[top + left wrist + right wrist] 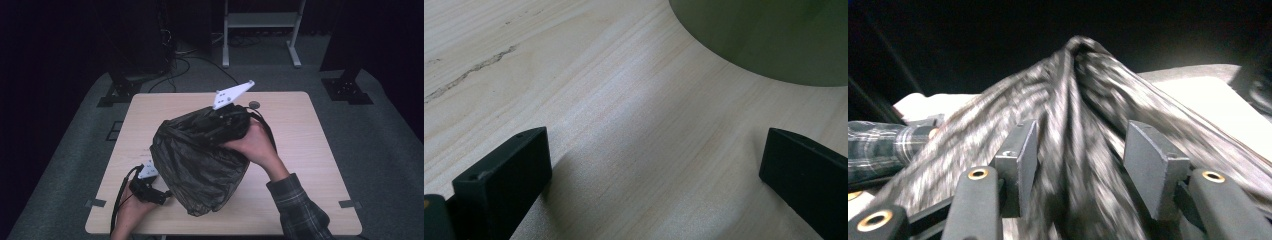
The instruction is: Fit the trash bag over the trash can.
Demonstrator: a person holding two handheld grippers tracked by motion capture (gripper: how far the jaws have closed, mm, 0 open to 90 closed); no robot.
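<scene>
Left tongs (pixel 167 194) gape wide, low over the pale wooden tabletop (pixel 310 150); right tongs (pixel 1075 150) pinch the gathered neck of the bulging dark plastic bag (pixel 200 160) (contents hidden) mid-tabletop.

We see a pale wooden worktop (pixel 310 150) with a dark, crumpled bag (pixel 200 165) resting on its middle, and a small round grey disc (pixel 254 105) near the far edge.
</scene>
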